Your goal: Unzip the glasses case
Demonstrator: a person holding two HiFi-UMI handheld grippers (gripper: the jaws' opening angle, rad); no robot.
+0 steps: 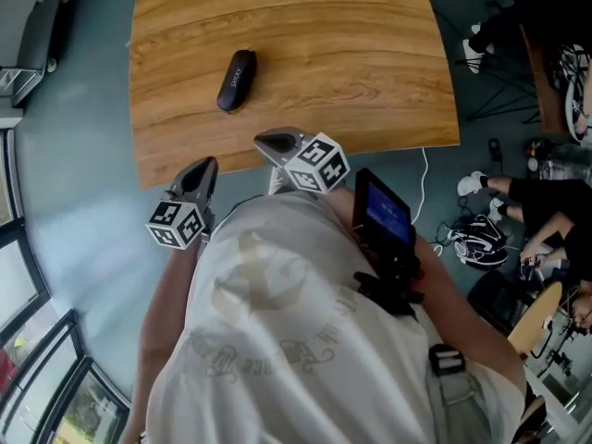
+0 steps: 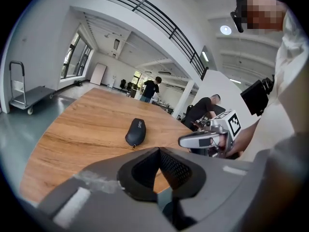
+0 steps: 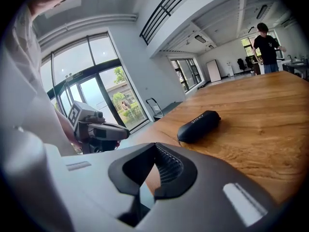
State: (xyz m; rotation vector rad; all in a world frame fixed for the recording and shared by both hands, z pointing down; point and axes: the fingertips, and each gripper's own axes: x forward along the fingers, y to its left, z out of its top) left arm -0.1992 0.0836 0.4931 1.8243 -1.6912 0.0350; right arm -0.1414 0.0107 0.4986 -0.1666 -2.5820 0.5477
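On the desk [image 1: 324, 44] the case [image 1: 237, 80] lay shut and alone, well apart from both grippers. The left gripper [image 1: 202, 176] and right gripper [image 1: 276, 142] hovered by the near edge, fingers [image 2: 181, 168] clenched on nothing, seemingly poised to reach in.

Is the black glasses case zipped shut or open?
Shut. The glasses case lies in one closed piece on the table, no gap showing.
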